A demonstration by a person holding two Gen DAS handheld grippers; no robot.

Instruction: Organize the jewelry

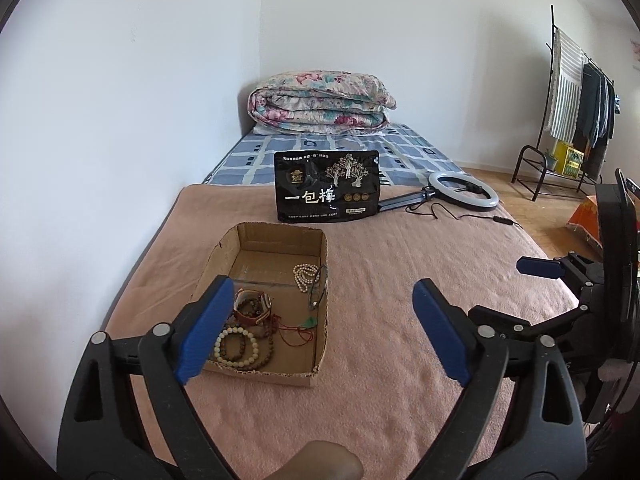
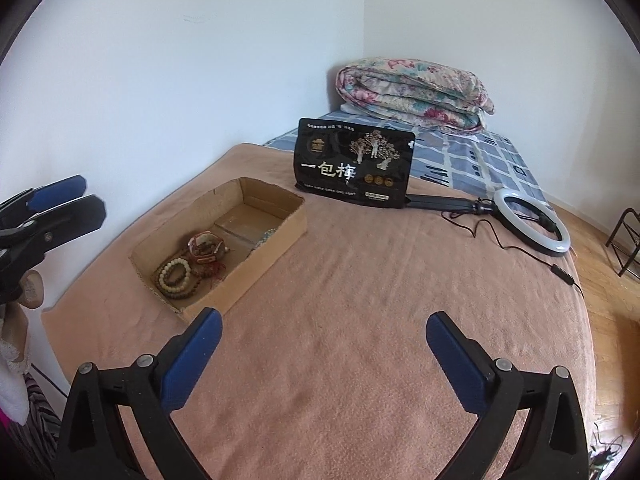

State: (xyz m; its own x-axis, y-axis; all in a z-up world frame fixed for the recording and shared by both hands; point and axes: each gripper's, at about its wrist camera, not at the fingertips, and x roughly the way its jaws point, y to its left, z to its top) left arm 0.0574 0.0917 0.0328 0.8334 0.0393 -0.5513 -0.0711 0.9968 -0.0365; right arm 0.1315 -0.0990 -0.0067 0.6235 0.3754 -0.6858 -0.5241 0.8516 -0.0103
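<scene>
Hovering with jaws spread and holding nothing: left gripper (image 1: 324, 330) just right of cardboard box (image 1: 320, 354) holding bead bracelets (image 1: 240, 346); right gripper (image 2: 324, 358) near its front.

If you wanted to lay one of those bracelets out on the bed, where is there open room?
The pink blanket lies bare between the cardboard box, the black bag and the ring light. The box's far half is mostly bare, apart from a pearl strand. Its near end is crowded with bead bracelets.
</scene>
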